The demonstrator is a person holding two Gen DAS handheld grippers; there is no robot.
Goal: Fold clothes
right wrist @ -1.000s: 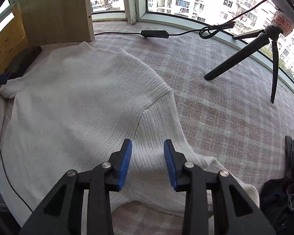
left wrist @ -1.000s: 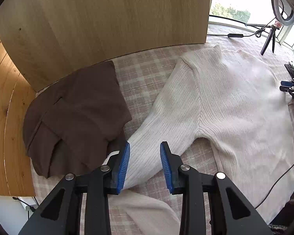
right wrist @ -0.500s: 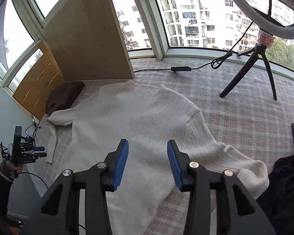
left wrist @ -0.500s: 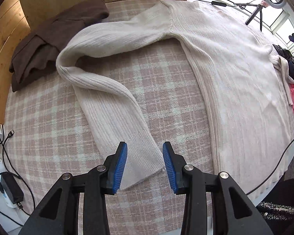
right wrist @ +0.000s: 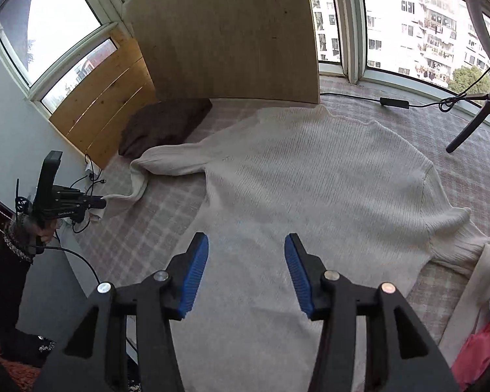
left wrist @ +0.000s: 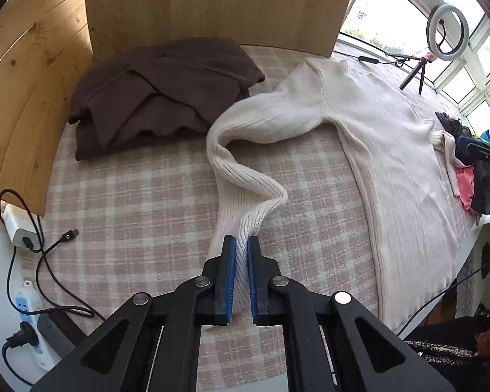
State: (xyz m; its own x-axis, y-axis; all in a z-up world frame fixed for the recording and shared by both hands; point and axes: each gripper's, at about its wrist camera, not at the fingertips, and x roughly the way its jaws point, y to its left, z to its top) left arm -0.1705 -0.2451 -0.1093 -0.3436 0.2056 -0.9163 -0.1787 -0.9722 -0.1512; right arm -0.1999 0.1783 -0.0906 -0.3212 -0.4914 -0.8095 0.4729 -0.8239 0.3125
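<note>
A cream ribbed sweater (left wrist: 388, 150) (right wrist: 310, 176) lies spread flat on the pink checked cloth (left wrist: 140, 202). Its left sleeve (left wrist: 241, 189) bends back toward me, and my left gripper (left wrist: 241, 248) is shut on the cuff, lifting it a little off the cloth. In the right wrist view that same left gripper (right wrist: 94, 202) appears at the far left, holding the cuff. My right gripper (right wrist: 246, 248) hovers open above the sweater's lower body with nothing between its fingers. The right sleeve (right wrist: 467, 238) is bunched at the sweater's right edge.
A folded brown garment (left wrist: 166, 91) lies at the back by a wooden board (left wrist: 219, 3). Cables and a power strip (left wrist: 29, 310) hang off the left edge. A ring light on a small tripod (left wrist: 441, 26) stands at the back right; dark and pink clothes (left wrist: 473, 179) lie at the right.
My left gripper went from the sleeve's upper part down to the cuff and shut on it. My right gripper rose and drew back from the right sleeve, its jaws now wider.
</note>
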